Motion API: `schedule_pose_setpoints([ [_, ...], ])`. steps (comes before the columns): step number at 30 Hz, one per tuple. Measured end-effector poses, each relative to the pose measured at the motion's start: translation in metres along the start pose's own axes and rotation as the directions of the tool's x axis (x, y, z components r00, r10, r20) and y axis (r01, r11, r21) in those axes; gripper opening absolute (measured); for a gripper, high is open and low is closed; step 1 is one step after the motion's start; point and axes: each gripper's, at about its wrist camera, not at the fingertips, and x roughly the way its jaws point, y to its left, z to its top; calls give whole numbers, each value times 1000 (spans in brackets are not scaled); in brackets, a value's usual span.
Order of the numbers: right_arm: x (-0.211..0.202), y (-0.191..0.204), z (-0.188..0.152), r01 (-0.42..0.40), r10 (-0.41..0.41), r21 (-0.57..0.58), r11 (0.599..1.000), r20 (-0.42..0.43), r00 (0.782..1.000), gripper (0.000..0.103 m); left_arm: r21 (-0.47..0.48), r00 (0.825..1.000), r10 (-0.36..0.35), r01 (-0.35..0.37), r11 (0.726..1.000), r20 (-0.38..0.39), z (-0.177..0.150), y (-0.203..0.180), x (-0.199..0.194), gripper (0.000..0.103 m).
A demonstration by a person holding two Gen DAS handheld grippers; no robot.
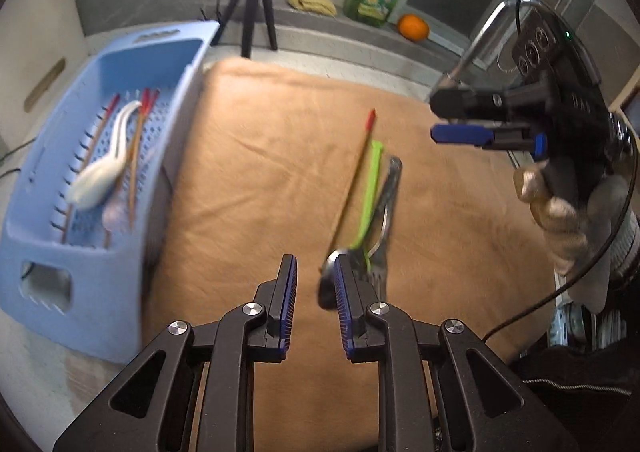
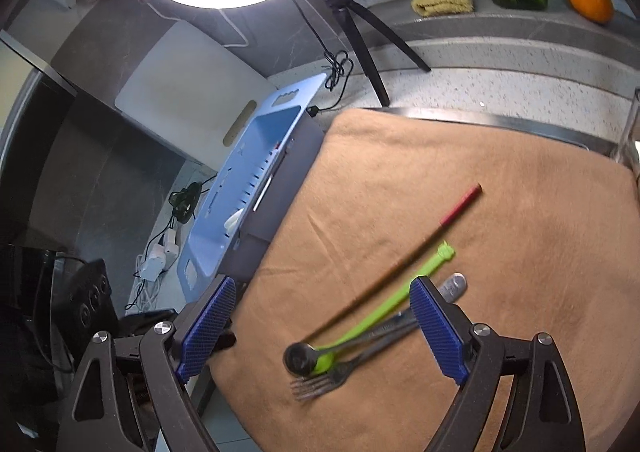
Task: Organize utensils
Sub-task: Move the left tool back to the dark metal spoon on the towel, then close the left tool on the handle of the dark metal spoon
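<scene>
utensils: red-tipped wooden chopstick point(image 2: 404, 270), lime green plastic spoon point(image 2: 384, 308), metal fork point(image 2: 344, 372) and metal spoon point(image 2: 298, 358) lie bunched on the tan cloth mat point(image 2: 520, 252), right of the light blue perforated plastic basket point(image 1: 132, 60). basket holds a white ceramic spoon point(image 1: 100, 176) and more red-tipped chopsticks point(image 1: 136, 156). left gripper point(image 1: 316, 292) jaws a narrow gap apart, nothing between, just near side of the bunch. right gripper point(image 2: 320, 328) jaws wide apart, empty, over the bunch.
</scene>
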Motion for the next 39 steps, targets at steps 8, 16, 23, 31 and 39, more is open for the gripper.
schedule_pose_setpoints([
  [8, 11, -18, -13, -49, 56, 110, 993, -59, 997, 86, 33, 999, 22, -21, 999, -27, -14, -13, 14, 17],
  [16, 24, -29, -25, -62, 85, 200, 978, -106, 991, 63, 42, 999, 18, -16, 999, -42, -16, -18, 22, 17],
  [23, 43, -28, -32, -56, 96, 226, 973, -169, 981, 40, 68, 998, 27, -24, 997, -50, -14, -25, 28, 17],
  [31, 58, -32, -38, -31, 87, 262, 964, -204, 975, 32, 94, 996, 44, -38, 995, -71, -12, -29, 36, 31],
  [39, 65, -32, -35, -17, 77, 287, 958, -200, 977, 30, 135, 993, 82, -70, 988, -85, -4, -31, 47, 38],
])
